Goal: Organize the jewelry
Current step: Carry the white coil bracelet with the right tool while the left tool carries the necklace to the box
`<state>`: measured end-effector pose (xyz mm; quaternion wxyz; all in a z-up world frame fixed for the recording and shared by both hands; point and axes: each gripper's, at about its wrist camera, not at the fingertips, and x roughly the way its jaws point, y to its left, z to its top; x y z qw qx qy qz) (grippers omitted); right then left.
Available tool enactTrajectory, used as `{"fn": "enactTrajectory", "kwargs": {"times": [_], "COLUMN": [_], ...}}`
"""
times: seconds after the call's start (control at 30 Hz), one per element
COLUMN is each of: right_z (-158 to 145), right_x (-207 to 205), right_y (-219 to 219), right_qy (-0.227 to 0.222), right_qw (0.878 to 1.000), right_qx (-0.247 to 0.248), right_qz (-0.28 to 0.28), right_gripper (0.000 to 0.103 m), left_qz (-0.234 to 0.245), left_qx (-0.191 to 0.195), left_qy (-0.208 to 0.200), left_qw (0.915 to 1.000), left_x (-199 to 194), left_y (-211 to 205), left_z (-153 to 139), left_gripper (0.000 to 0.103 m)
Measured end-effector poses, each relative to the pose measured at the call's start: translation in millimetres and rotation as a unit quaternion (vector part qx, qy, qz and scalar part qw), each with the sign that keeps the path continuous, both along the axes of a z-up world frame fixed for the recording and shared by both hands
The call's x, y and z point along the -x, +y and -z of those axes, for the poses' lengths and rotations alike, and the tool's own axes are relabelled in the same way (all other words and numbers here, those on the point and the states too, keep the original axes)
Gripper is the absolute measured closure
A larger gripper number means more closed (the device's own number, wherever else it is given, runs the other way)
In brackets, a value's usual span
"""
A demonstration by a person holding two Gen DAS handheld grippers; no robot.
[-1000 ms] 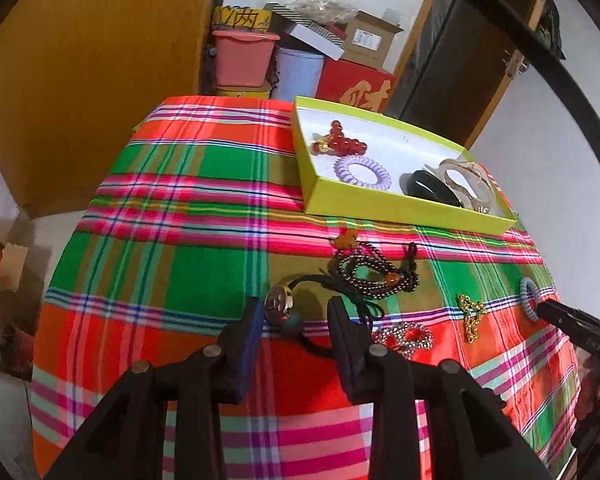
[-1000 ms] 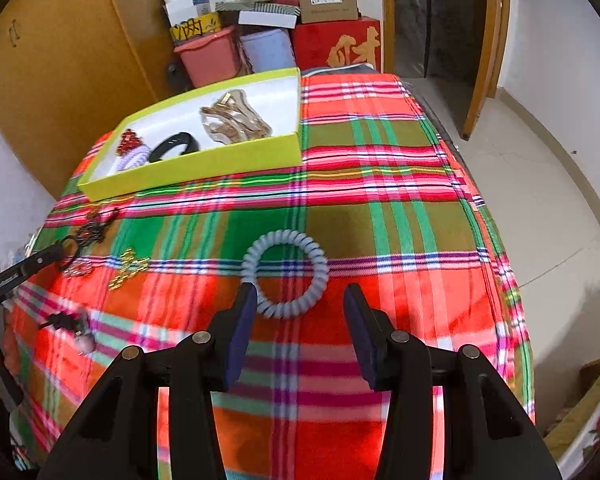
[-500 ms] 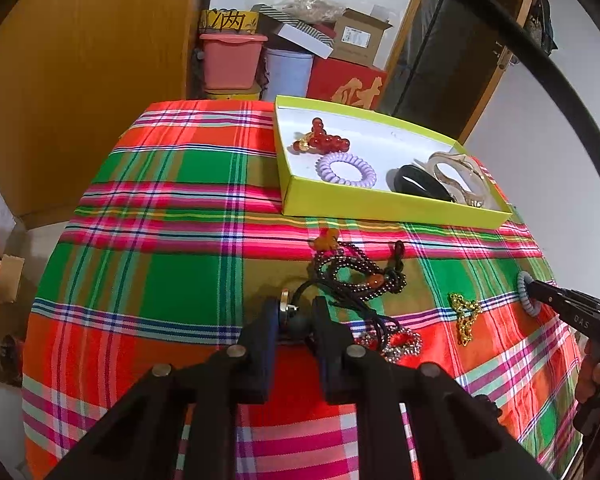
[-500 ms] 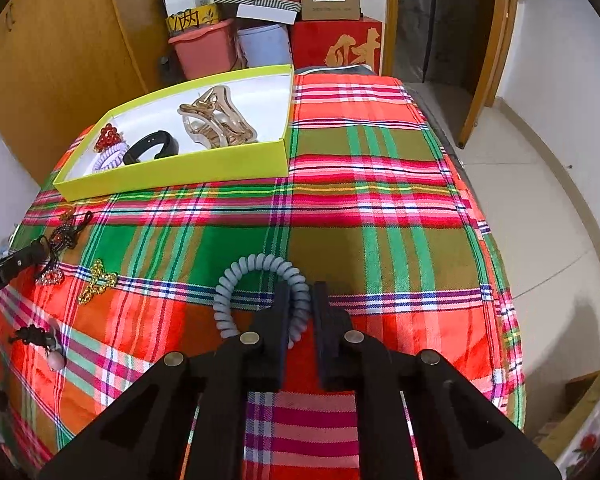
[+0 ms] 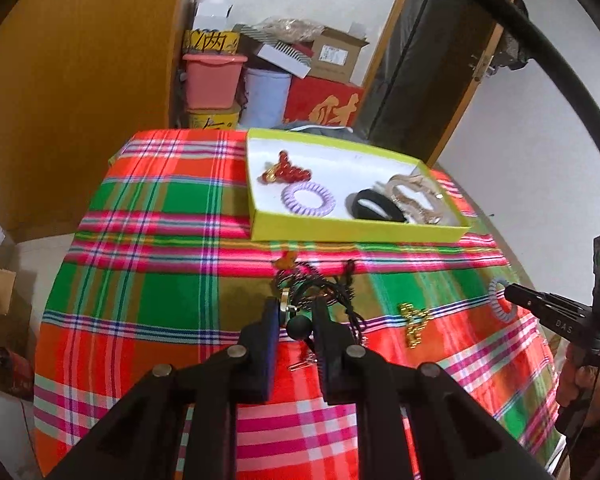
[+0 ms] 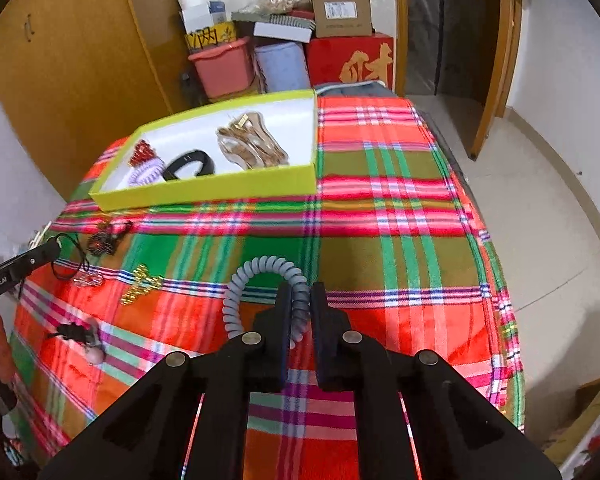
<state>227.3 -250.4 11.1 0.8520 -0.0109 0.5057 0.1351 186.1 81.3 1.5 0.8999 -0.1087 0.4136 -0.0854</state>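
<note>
On the plaid tablecloth point(image 6: 400, 216), both grippers are low and near the front edge, and the yellow-green tray point(image 6: 204, 192) lies farther back, straight ahead of them. The left gripper point(image 5: 296, 312) has its jaws nearly together on a dark round bead with a black cord point(image 5: 299, 326); the cord runs forward from the jaws into a dark beaded bracelet point(image 5: 320, 280) lying just beyond, so I judge that lifting may drag this neighbour along. The right gripper point(image 6: 300, 300) has its jaws almost closed on one side of the grey spiral hair tie point(image 6: 260, 268); the rest of the ring stands out to the left and ahead of the fingers. From the right gripper the tray lies ahead and to the left; from the left gripper it lies ahead and a little to the right, with its long side across the way. The two seem about equally near. In the tray there are already red beads point(image 5: 286, 170), a lilac spiral tie point(image 5: 308, 200), a black band point(image 5: 376, 206) and a beige hair claw point(image 6: 252, 146). A gold chain piece point(image 5: 412, 320) rests on the cloth between the grippers, not touched by either. The next move, in my judgement, is to lift and carry forward over the tray's near wall.
</note>
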Motion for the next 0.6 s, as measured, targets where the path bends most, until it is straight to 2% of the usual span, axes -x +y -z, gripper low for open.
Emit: {"fn": "enactTrajectory", "kwargs": {"times": [0.23, 0.6], "right_z": [-23, -39], "right_x": [-2, -20], "right_y": [9, 25], "right_qy": [-0.022, -0.038], "right_qw": [1.000, 0.999], "right_qx": [-0.012, -0.020], "right_qz": [-0.010, -0.023], "right_gripper": [0.094, 0.094], "left_qz": [0.007, 0.018], "left_qx": [0.012, -0.003], "left_qy": [-0.013, -0.031], "left_qw": [0.9998, 0.9993], "left_x": [-3, -30], "left_y": [1, -1], "left_z": [-16, -37], "left_gripper": [0.087, 0.087]}}
